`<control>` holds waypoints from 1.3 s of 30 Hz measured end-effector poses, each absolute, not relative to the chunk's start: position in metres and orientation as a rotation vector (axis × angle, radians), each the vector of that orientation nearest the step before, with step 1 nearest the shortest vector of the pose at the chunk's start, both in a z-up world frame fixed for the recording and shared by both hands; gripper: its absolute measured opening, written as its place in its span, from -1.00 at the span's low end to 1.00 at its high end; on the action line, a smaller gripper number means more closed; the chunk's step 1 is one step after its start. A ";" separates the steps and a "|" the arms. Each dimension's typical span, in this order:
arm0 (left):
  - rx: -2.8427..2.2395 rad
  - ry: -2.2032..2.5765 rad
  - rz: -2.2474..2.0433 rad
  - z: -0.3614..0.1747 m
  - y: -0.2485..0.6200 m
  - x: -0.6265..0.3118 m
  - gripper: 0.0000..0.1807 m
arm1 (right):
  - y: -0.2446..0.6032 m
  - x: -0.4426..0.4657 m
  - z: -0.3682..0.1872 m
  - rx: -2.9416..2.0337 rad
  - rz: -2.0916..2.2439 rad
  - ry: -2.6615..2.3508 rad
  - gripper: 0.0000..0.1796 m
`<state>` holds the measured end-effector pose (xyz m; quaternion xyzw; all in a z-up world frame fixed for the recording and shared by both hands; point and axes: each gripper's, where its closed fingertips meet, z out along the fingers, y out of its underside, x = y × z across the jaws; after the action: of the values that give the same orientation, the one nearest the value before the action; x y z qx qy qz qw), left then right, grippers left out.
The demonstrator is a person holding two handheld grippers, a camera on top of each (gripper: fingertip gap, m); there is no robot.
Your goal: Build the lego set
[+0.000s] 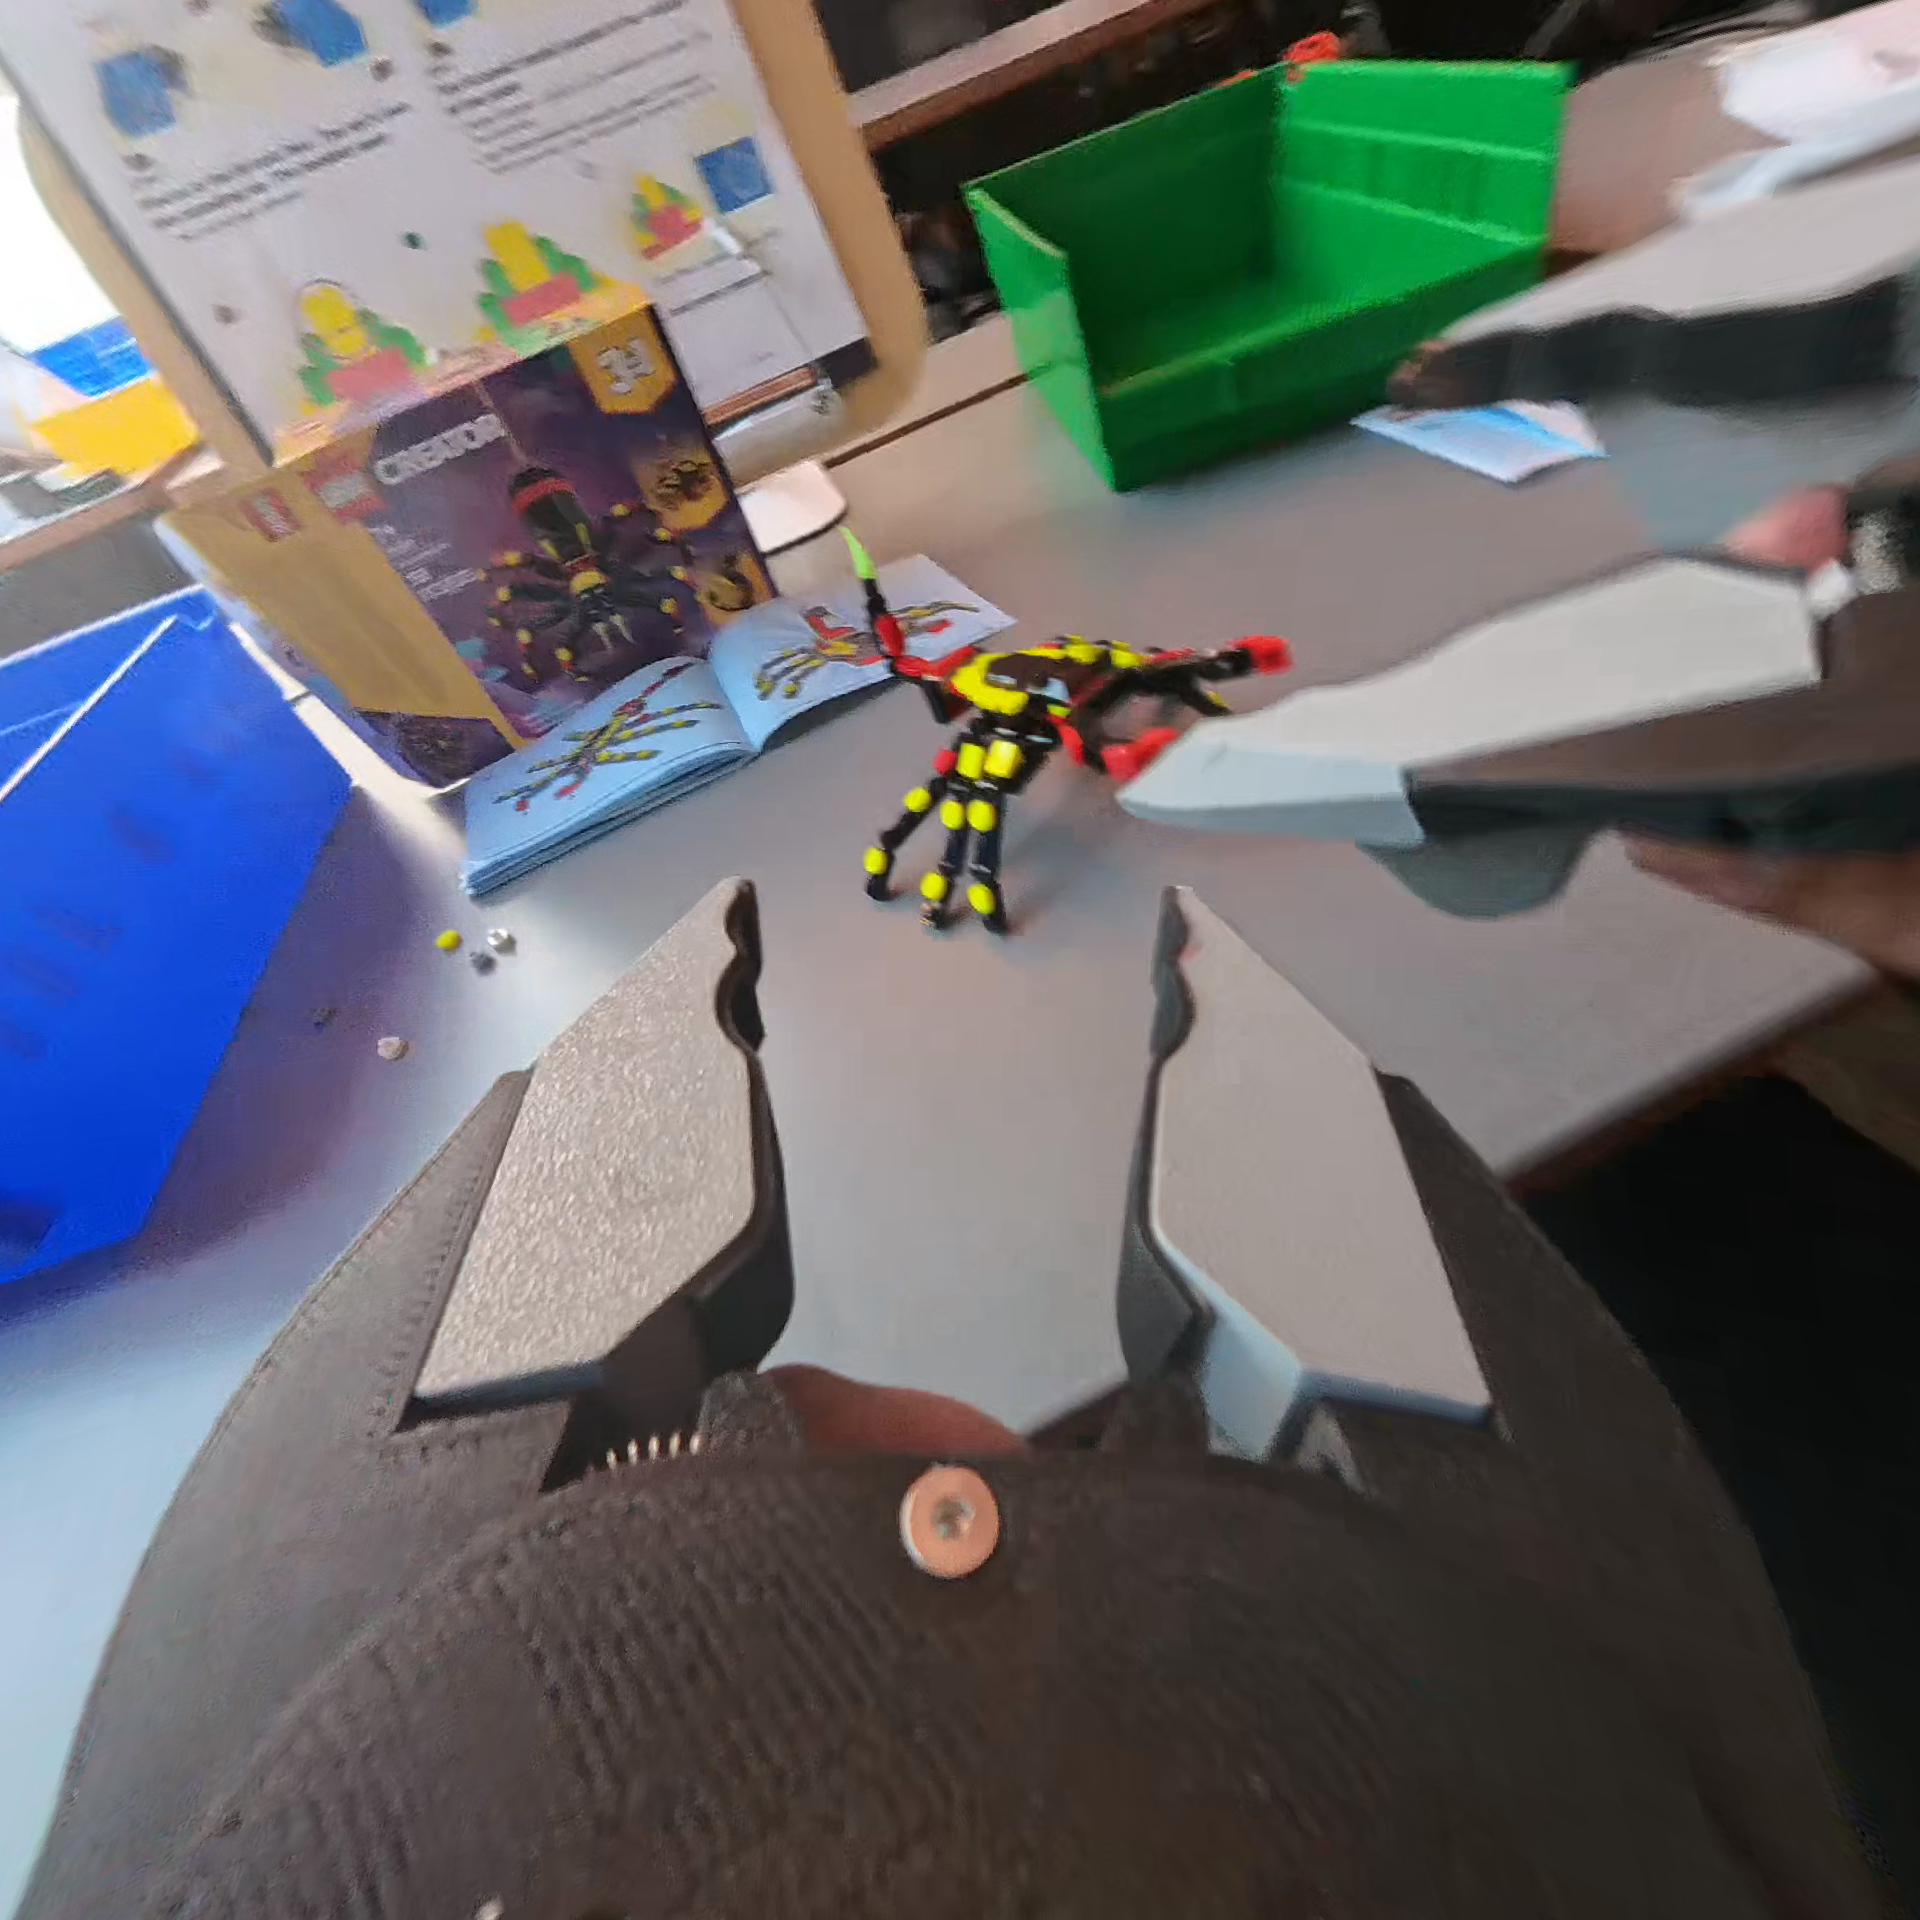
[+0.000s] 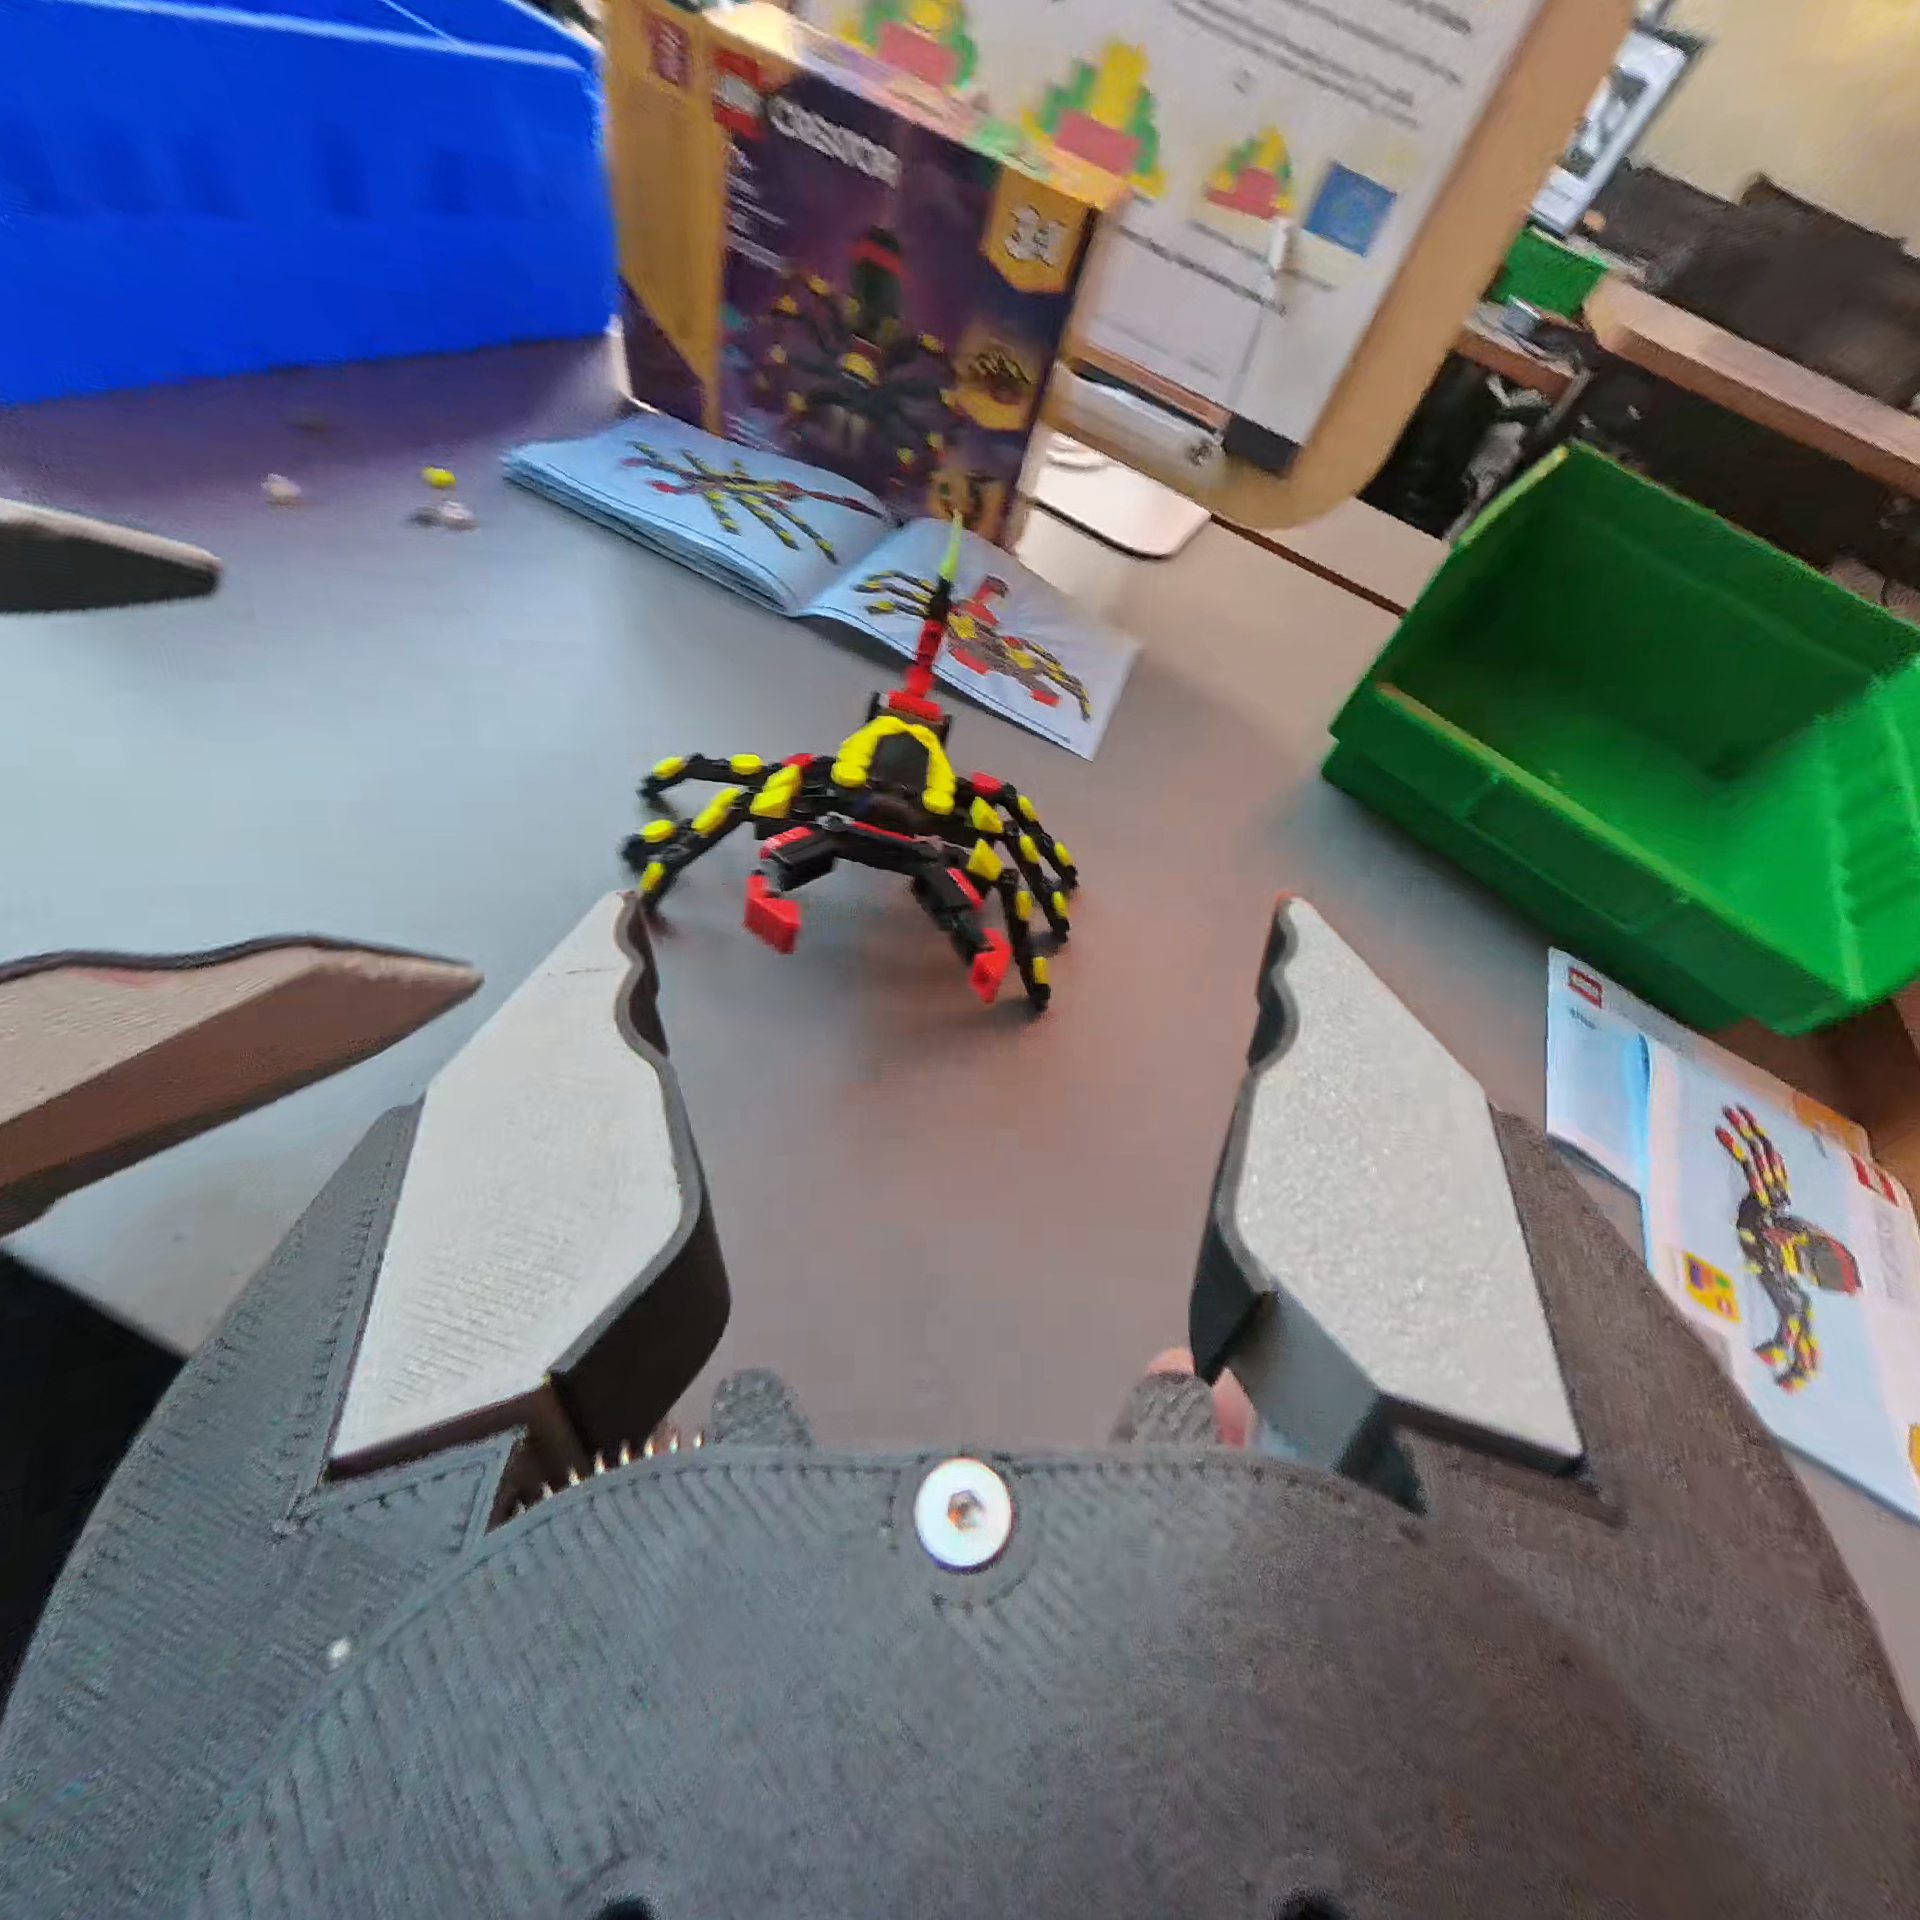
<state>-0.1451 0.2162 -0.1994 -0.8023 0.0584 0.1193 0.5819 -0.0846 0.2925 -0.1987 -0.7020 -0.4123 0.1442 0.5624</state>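
Both claws are spread wide and empty: the left gripper (image 1: 961, 904) and right gripper (image 2: 956, 914) hover short of the scorpion model (image 2: 862, 831), which stands on the grey table (image 2: 312, 727) beside the open instruction booklet (image 2: 727, 509). Grip the body, not the jointed legs.

You have one built lego model (image 2: 862, 831) on the table, one set box (image 2: 862, 301), and two booklets: one open booklet (image 2: 831, 561) by the box, one closed booklet (image 2: 1745, 1216) at your right. Two bins: one blue bin (image 2: 291, 187), one green bin (image 2: 1662, 748). Loose small pieces (image 1: 473, 945) number perhaps five; blur makes that uncertain. Two grippers, each with two fingers.
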 end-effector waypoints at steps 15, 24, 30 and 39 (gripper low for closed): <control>-1.991 -0.055 0.410 -0.251 0.230 -0.171 0.02 | 0.284 -0.080 -0.222 -1.664 0.266 -1.003 0.31; -1.989 -0.061 0.390 -0.251 0.228 -0.175 0.01 | 0.279 -0.085 -0.226 -1.666 0.270 -1.028 0.30; -1.995 -0.057 0.366 -0.252 0.227 -0.176 0.02 | 0.279 -0.087 -0.231 -1.680 0.271 -1.049 0.30; -1.979 -0.062 0.322 -0.218 0.225 -0.189 0.03 | 0.286 -0.085 -0.202 -1.727 0.343 -1.060 0.29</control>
<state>-0.1886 0.2253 -0.2183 -0.8317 -0.0259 0.1355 0.5378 -0.0855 0.2862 -0.2024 -0.7193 -0.4416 0.1430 0.5168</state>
